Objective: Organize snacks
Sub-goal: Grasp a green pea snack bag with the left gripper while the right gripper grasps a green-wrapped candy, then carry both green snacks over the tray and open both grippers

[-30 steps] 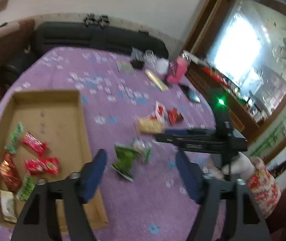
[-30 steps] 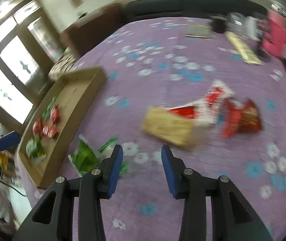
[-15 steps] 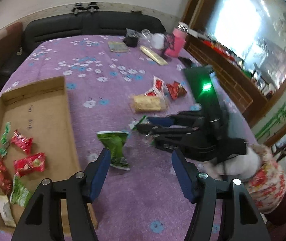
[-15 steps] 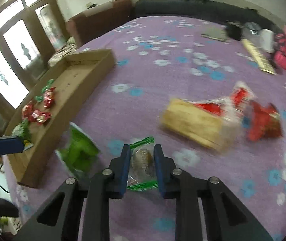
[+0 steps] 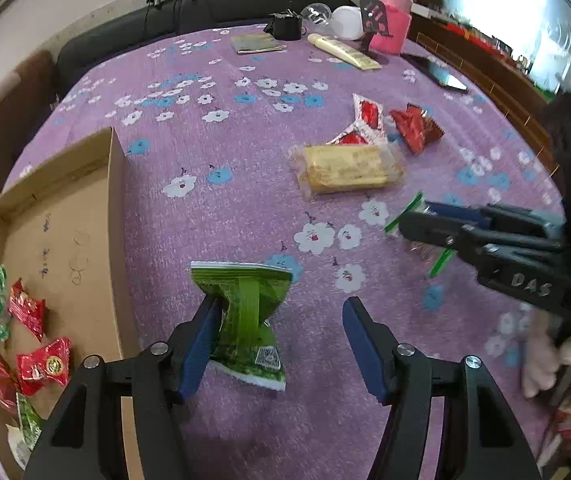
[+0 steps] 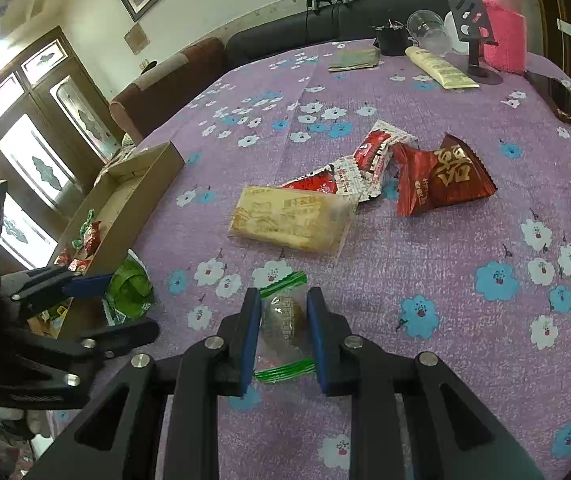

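A: Clear plastic packet with green sealed ends [image 6: 283,322], brown round sweet inside. Lies on the purple flowered tablecloth [image 6: 425,240], at 6 o'clock in the right wrist view. The right gripper [image 6: 283,320] is clamped on it, both blue pads pressing its sides.

B: And the left?

A: The left gripper [image 5: 279,338] stands with its fingers apart over the crumpled green foil snack packet [image 5: 245,316]. The packet lies on the cloth against the left blue pad [image 5: 201,344]; the right pad is clear of it. Not gripped.

B: Around them?

A: At 9 o'clock from the green packet, the shallow brown cardboard tray [image 5: 65,208], holding red and green wrapped sweets [image 5: 43,364]. At 1 o'clock, the pale yellow biscuit bar in clear wrap [image 5: 347,168]; just beyond it red-and-white sachets [image 5: 365,118] and a dark red pouch [image 5: 415,128]. At 12 o'clock, far edge, a pink knitted bottle sleeve [image 5: 393,26] and a cream tube [image 5: 343,50].
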{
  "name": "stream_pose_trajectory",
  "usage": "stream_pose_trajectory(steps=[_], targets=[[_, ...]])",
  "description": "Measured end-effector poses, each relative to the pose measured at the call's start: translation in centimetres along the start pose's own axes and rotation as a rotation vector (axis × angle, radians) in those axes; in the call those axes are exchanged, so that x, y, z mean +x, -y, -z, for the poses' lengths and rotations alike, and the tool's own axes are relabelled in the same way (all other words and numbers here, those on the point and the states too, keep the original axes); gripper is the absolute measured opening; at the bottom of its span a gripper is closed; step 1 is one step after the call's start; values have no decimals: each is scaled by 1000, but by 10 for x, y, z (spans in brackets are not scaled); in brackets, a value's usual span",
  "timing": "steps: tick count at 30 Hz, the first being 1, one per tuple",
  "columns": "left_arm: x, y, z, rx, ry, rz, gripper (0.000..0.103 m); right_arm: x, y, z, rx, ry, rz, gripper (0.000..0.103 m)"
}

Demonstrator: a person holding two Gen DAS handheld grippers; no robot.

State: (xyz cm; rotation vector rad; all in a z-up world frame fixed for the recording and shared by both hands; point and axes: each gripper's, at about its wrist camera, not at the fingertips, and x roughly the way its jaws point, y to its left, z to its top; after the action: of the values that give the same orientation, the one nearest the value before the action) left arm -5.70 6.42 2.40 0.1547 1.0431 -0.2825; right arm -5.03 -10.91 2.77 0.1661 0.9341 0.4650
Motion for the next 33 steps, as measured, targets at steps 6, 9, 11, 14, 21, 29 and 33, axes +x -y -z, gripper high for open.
stream_pose_trajectory(steps=[6, 9, 11, 14, 21, 29, 33], targets=[[1, 0, 2, -20, 2, 41, 25, -2, -2, 2, -7, 3, 7, 23], [-1, 2, 5, -24, 11, 61, 25, -2, -2, 2, -11, 4, 12, 23], [0, -1, 6, -52, 20, 73, 27, -1, -4, 2, -17, 4, 17, 23], [7, -2, 5, -80, -2, 64, 57, -1, -5, 3, -23, 6, 25, 23], [-5, 3, 13, -76, 52, 109, 34, 0, -8, 3, -32, 12, 46, 22], [-74, -37, 25, -171, 176, 200, 34, -16, -19, 0, -6, 15, 19, 20], [-107, -78, 25, -256, 244, 219, 34, -38, -45, -14, -32, 49, -9, 20]])
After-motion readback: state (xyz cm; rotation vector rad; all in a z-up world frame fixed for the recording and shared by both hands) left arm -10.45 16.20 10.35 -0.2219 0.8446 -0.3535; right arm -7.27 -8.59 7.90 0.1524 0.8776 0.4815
